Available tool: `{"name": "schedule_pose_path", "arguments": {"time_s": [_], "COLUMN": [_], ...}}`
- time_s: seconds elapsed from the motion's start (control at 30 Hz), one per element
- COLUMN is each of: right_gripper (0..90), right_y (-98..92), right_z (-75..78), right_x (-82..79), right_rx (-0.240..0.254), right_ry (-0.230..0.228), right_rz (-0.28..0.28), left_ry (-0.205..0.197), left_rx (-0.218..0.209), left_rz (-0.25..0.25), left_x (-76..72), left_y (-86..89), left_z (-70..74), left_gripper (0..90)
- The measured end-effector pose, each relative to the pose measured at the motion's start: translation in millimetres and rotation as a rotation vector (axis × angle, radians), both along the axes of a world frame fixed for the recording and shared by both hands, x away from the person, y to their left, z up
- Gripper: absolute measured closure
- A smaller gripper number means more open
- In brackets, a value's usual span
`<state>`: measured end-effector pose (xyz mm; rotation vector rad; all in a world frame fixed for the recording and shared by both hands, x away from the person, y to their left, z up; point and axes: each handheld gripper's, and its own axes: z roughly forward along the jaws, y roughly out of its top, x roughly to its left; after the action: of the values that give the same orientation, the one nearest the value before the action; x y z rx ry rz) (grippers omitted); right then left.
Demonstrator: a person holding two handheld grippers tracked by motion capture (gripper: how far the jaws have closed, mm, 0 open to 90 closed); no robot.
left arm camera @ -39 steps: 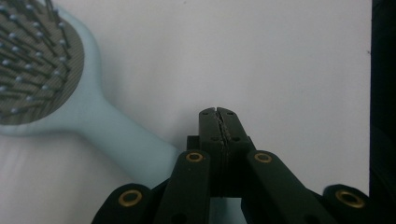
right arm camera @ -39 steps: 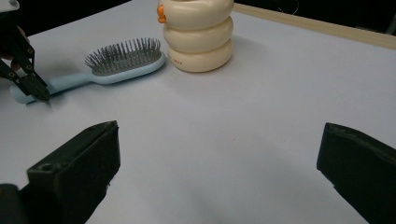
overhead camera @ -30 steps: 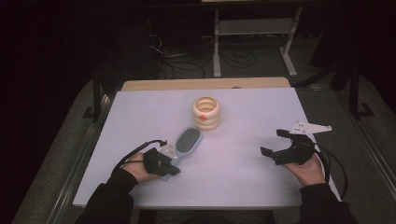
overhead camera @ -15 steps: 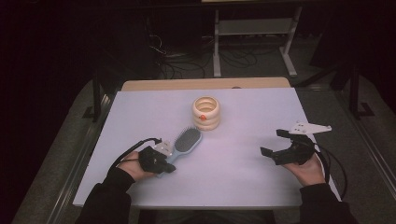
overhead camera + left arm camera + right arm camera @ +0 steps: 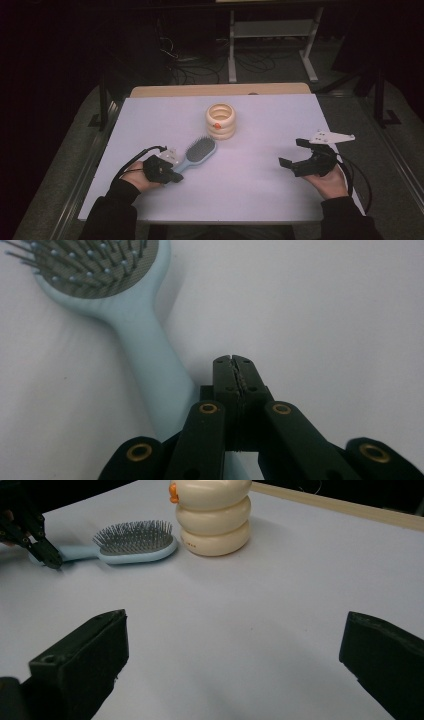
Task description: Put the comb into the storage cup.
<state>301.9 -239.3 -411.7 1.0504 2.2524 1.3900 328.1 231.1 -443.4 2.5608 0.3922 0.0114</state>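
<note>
A light blue hairbrush (image 5: pixel 199 151) lies bristles up left of the table's middle, its handle toward my left gripper (image 5: pixel 172 176). In the left gripper view the jaws are shut (image 5: pixel 234 362) with nothing between them, and the brush handle (image 5: pixel 150 360) runs just to their left and under them. My right gripper (image 5: pixel 291 152) hovers open at the right side, empty, its jaws wide apart (image 5: pixel 232 655). From there the brush (image 5: pixel 132 542) and the left gripper (image 5: pixel 47 557) show at the far left.
A cream holder of stacked rings (image 5: pixel 220 121) with an orange spot stands behind the brush head, also seen from the right gripper (image 5: pixel 212 517). The white table (image 5: pixel 250 195) ends in a wooden strip at the back. Dark floor, cables and a metal stand lie beyond.
</note>
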Motion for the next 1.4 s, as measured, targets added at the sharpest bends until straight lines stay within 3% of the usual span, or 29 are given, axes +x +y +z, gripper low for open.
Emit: {"name": "schedule_pose_path", "arguments": {"time_s": [0.93, 1.4], "right_gripper": [0.0, 0.0], "right_y": [1.0, 1.3], "right_z": [-0.5, -0.9], "right_x": [0.2, 0.7], "right_rx": [-0.003, -0.005], "right_ry": [0.007, 0.006], "right_rz": [0.004, 0.009], "left_ry": [0.009, -0.004], "left_rx": [-0.036, -0.055], "left_rz": [0.113, 0.166], "left_x": [11.2, 16.6], "left_y": [35.4, 51.5], "left_z": [-0.7, -0.2], "left_gripper": [90.0, 90.0]}}
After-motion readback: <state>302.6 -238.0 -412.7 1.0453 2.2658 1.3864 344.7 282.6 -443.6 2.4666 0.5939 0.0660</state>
